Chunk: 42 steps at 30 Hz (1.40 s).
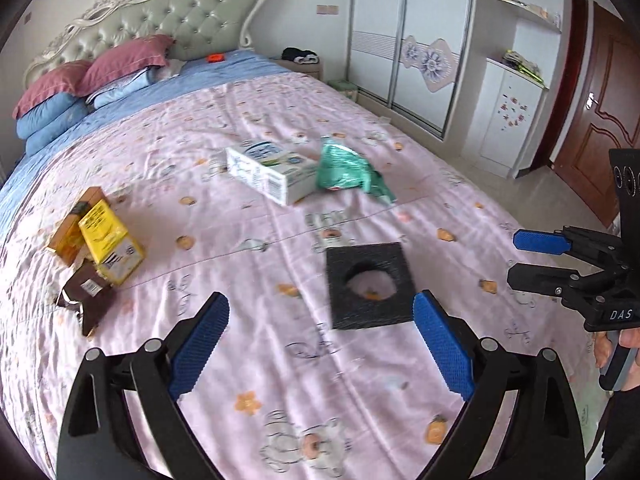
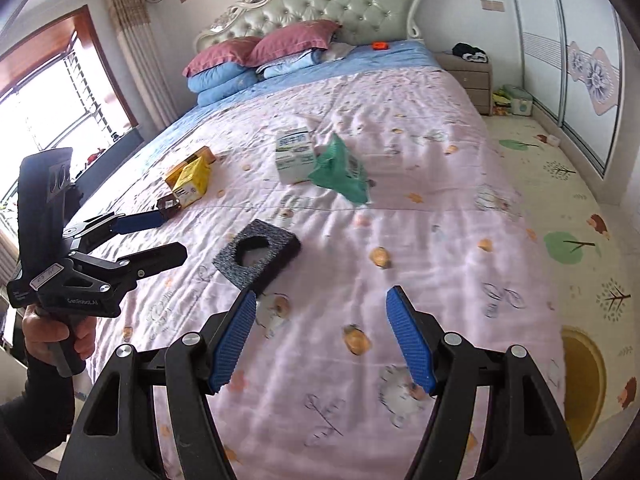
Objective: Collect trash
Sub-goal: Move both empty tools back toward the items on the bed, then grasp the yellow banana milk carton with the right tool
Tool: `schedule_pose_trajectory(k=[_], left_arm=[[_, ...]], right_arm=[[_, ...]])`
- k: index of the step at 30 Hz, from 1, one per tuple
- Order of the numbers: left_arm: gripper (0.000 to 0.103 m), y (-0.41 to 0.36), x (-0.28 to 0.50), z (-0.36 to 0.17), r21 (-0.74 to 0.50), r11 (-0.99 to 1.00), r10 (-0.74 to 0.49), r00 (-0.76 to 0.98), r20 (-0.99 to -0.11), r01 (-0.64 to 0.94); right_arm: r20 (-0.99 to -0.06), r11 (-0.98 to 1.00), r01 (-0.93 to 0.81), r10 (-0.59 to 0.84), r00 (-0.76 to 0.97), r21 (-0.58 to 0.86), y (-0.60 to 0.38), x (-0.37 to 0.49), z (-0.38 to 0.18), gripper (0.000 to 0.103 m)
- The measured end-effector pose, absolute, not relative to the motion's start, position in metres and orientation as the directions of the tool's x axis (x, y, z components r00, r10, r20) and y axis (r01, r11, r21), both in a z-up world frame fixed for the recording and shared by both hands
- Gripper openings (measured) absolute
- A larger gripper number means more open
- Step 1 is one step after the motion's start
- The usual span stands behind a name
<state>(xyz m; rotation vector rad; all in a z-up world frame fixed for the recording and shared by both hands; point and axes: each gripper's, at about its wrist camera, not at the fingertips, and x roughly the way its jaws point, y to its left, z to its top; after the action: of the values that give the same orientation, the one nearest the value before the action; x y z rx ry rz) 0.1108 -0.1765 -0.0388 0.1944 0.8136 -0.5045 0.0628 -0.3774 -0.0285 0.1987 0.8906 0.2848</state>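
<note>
Two grippers, left (image 1: 320, 344) and right (image 2: 320, 336), hover wide open and empty above the bed (image 1: 280, 380), black foam square (image 1: 368, 286) just ahead of both; best approached level, straddling its edge, before farther cartons.

The pink printed cotton-like quilt (image 1: 280, 240) on the bed is matt cloth, softly wrinkled. The square black foam block (image 1: 369, 285) with a round hole looks rough and porous. The white milk carton (image 1: 270, 170) and the yellow box (image 1: 112, 246) are smooth printed cardboard. The crumpled green wrapper (image 1: 350, 168) is glossy plastic film. The tufted grey-green headboard (image 2: 340, 2) has a leather-like sheen.
</note>
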Motion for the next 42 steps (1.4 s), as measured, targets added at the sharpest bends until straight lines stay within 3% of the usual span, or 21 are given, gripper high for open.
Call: schedule_pose_trajectory(k=[13, 20, 42], left_arm=[[0.096, -0.032, 0.163, -0.054, -0.034, 0.957, -0.218, 0.635, -0.741, 0.289], [0.096, 0.016, 0.185, -0.064, -0.080, 0.971, -0.206, 0.625, -0.753, 0.224], [0.096, 0.053, 0.219, -0.094, -0.216, 0.955, -0.295, 0.562, -0.773, 0.204]], right_arm=[[-0.758, 0.891, -0.370, 0.427, 0.493, 0.262, -0.235, 0.156, -0.035, 0.067], [-0.770, 0.868, -0.432, 0.445, 0.458, 0.244, -0.181, 0.201, -0.043, 0.067], [-0.841, 0.876, -0.457, 0.357, 0.406, 0.152, -0.079, 0.313, -0.090, 0.066]])
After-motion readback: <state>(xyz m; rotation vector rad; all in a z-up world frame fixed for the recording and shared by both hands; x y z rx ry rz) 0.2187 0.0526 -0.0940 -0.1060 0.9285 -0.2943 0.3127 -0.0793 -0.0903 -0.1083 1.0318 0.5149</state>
